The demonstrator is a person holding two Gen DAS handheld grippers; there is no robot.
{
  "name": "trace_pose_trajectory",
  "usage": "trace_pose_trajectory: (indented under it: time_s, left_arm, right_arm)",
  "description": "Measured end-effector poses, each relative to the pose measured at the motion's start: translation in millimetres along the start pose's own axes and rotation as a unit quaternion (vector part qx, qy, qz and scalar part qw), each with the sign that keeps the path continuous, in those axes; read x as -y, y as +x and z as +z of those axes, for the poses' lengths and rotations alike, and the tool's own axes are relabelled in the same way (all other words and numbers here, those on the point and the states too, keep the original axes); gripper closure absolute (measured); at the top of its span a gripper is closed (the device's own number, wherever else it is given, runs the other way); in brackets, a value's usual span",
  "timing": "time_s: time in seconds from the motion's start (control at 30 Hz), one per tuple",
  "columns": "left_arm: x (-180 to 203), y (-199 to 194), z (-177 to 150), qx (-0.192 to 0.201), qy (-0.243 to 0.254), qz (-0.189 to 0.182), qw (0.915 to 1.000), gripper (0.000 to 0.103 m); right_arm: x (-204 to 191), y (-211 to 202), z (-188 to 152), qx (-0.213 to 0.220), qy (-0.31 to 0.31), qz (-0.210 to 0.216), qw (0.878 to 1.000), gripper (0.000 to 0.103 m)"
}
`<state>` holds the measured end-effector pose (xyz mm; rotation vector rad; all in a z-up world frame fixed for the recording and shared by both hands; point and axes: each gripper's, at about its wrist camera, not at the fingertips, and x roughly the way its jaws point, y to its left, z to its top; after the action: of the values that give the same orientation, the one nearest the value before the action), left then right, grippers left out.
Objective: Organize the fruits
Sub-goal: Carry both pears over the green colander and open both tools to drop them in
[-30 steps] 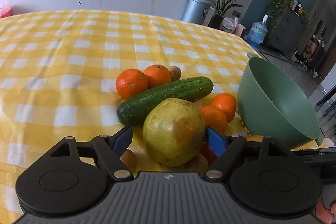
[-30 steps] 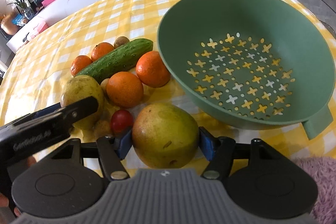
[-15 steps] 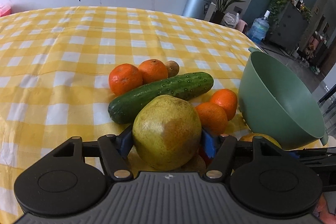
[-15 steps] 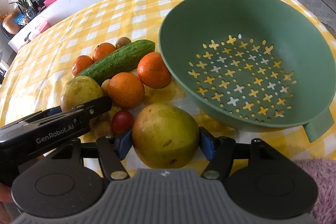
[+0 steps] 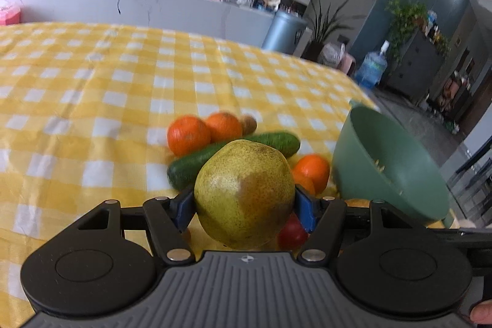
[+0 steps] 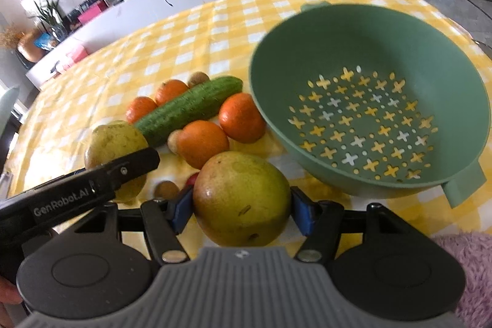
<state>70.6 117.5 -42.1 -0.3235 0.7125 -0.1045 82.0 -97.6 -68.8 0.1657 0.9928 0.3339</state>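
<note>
A yellow-green pear (image 5: 244, 194), speckled with brown dots and carrying a russet patch, is clamped between the blue pads of the left claw (image 5: 244, 206); it is seen end-on, so its long axis runs roughly along the claw's fingers. In the right wrist view the same pear (image 6: 115, 143) is seen raised beside the fruit pile, partly hidden by the left claw's black finger. A second, rounder pear (image 6: 241, 203), green with a reddish-brown blush and small dark blemishes, is gripped between the blue pads of the right claw (image 6: 241, 209). On the counter (image 5: 92, 88), covered in a yellow and white checked cloth, a dark green cucumber (image 6: 187, 108) is laid diagonally, its far end pointing toward a green colander (image 6: 369, 29). Four oranges (image 6: 203, 142) are grouped on either side of the cucumber, with a few small brown fruits (image 6: 198, 79) and a red one (image 5: 292, 232) among them. The colander, pierced with cross-shaped holes, is set just beside the nearest orange.
</note>
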Motion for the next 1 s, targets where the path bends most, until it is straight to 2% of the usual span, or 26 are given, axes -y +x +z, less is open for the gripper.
trace_pose_trajectory:
  time_s: [0.17,0.5,0.67,0.9,1.0]
  left_arm:
    - [4,-18,9,0.033,0.001,0.002,0.9995,0.028]
    - [26,-34,22,0.053,0.019,-0.012,0.9984,0.028]
    - [40,-29,28,0.038,0.016,-0.045,0.9981,0.028]
    - [75,-4,33,0.001,0.029,-0.080,0.9964,0.028]
    - [93,13,31,-0.020,0.037,-0.110,0.9930,0.028]
  right_arm:
    - [-4,-18,0,0.042,-0.003,0.033,0.999,0.041]
    - [19,-60,10,0.106,0.056,0.109,0.987,0.041]
    - [38,-78,23,0.135,0.072,0.087,0.984,0.041]
    - [78,-67,37,0.116,0.124,0.025,0.985,0.041]
    - [97,-67,37,0.120,0.155,0.021,0.980,0.041]
